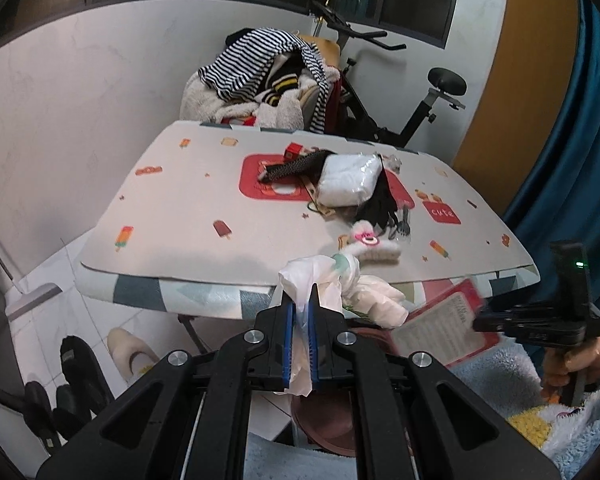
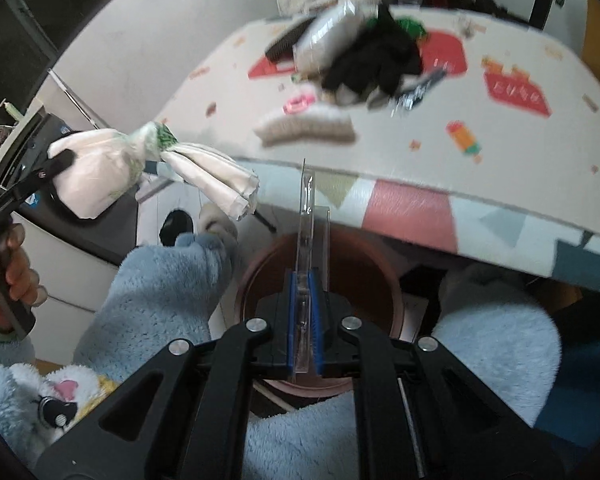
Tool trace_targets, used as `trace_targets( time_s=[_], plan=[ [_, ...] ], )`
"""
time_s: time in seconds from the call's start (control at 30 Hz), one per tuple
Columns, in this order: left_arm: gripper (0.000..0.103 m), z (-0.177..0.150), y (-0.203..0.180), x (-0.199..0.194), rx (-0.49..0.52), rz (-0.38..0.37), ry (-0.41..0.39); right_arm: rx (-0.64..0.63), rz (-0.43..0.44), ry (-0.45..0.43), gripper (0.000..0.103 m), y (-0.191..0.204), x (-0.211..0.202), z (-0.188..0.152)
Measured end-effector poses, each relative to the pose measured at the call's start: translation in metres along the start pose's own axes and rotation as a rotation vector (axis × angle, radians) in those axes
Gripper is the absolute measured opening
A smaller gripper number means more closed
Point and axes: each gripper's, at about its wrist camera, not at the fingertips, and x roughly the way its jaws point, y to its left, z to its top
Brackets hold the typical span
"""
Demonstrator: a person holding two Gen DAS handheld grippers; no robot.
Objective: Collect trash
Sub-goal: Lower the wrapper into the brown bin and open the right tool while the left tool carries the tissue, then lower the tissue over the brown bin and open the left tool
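My left gripper is shut on a crumpled white plastic bag with green print, held just off the table's near edge. In the right wrist view that bag hangs at the left from the left gripper. My right gripper is shut on a clear plastic blister pack, seen edge-on, directly above a round brown bin. From the left wrist view the pack shows its red printed card, with the right gripper beside it. The bin lies below both.
A table with a patterned cover holds a white wrapped package, black cloth, a comb, a fluffy hair band and plastic forks. Knees in blue fleece flank the bin. A clothes-piled chair and an exercise bike stand behind.
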Motion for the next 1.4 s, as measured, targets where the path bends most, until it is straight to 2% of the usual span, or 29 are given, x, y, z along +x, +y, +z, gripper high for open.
trace_targets(
  time_s=[0.17, 0.27, 0.3, 0.33, 0.47, 0.53, 0.57, 0.63, 0.73, 0.93, 1.13, 1.4],
  plan=[
    [0.007, -0.007, -0.003, 0.006, 0.009, -0.013, 0.026, 0.02, -0.02, 0.054, 0.011, -0.007, 0.025, 0.006],
    [0.007, -0.01, -0.005, 0.007, 0.022, -0.012, 0.031, 0.05, 0.001, 0.076, 0.02, -0.01, 0.036, 0.008],
    [0.007, -0.011, -0.006, 0.008, 0.025, -0.011, 0.033, 0.057, 0.005, 0.077, 0.03, -0.011, 0.038, 0.009],
    [0.007, -0.011, -0.006, 0.009, 0.028, -0.012, 0.036, 0.064, 0.004, 0.075, 0.036, -0.011, 0.04, 0.009],
    [0.007, -0.014, -0.01, 0.012, 0.039, -0.019, 0.041, 0.101, -0.01, 0.021, 0.04, -0.014, 0.035, 0.012],
    [0.007, -0.015, -0.013, 0.014, 0.053, -0.023, 0.046, 0.104, -0.027, -0.049, 0.059, -0.013, 0.023, 0.014],
    [0.007, -0.016, -0.015, 0.016, 0.062, -0.025, 0.051, 0.101, -0.035, -0.094, 0.064, -0.012, 0.014, 0.015],
    [0.007, -0.02, -0.019, 0.019, 0.074, -0.033, 0.063, 0.101, -0.044, -0.165, 0.084, -0.012, -0.001, 0.019],
    [0.007, -0.025, -0.027, 0.027, 0.088, -0.052, 0.088, 0.099, -0.077, -0.244, 0.095, -0.011, -0.019, 0.021],
    [0.007, -0.034, -0.043, 0.046, 0.127, -0.087, 0.148, 0.086, -0.16, -0.314, 0.097, -0.012, -0.04, 0.025],
    [0.007, -0.039, -0.058, 0.069, 0.165, -0.117, 0.2, 0.073, -0.192, -0.361, 0.097, -0.016, -0.054, 0.028],
    [0.007, -0.042, -0.071, 0.092, 0.19, -0.138, 0.24, 0.108, -0.238, -0.366, 0.097, -0.026, -0.056, 0.026]
  ],
)
